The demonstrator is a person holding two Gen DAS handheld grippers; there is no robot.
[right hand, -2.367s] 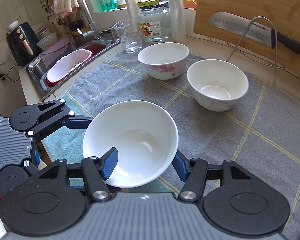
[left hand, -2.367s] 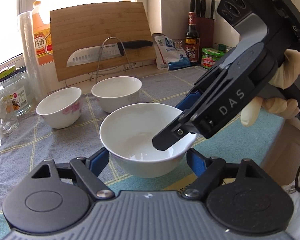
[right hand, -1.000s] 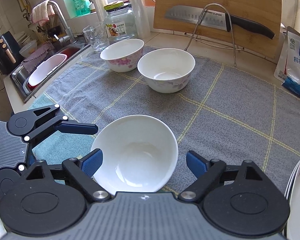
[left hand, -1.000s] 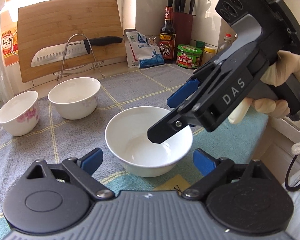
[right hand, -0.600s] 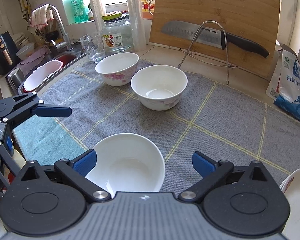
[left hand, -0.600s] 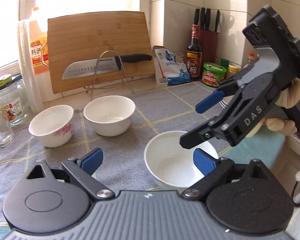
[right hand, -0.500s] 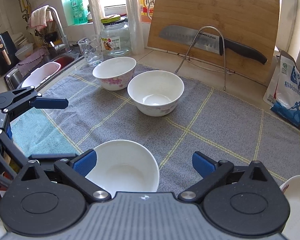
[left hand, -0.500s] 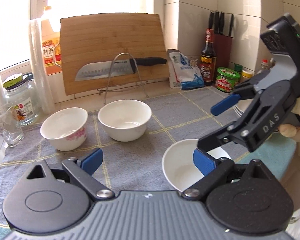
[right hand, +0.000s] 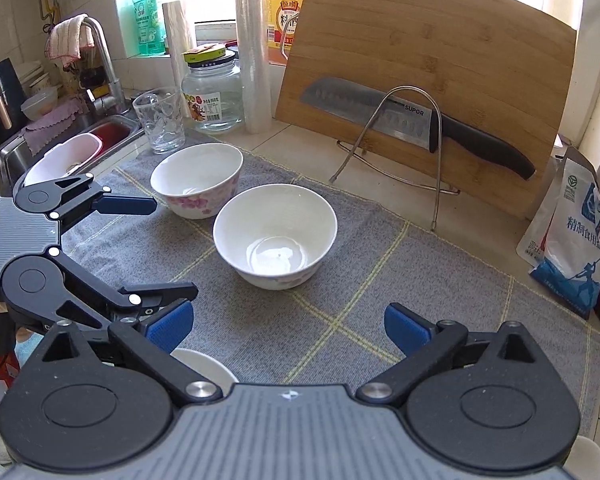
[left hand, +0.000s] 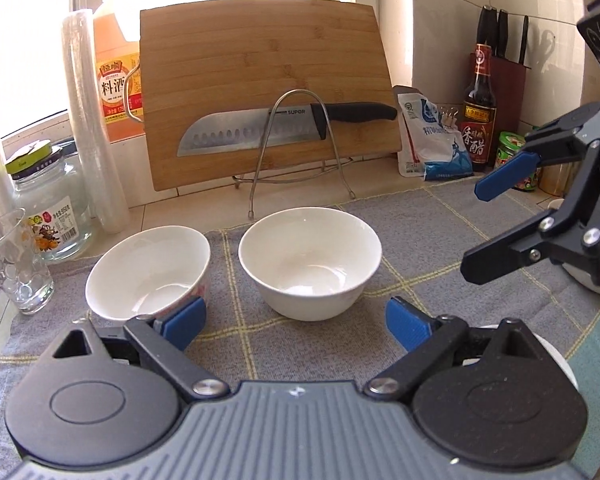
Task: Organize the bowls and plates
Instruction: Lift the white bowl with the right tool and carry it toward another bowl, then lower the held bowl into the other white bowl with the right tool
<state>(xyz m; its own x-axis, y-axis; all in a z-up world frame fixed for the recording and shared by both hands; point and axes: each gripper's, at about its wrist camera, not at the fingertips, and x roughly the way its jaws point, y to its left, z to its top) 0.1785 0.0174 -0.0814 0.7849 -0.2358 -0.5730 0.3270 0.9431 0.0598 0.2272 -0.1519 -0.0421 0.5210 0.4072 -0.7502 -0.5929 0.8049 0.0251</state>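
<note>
Sink (right hand: 12,156) only in right view; left claw (left hand: 296,322), right claw (right hand: 288,326) both wide, empty.

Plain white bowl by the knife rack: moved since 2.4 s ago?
No. The plain white bowl sits beside the floral bowl in front of the knife rack, as before; only the cameras moved.
</note>
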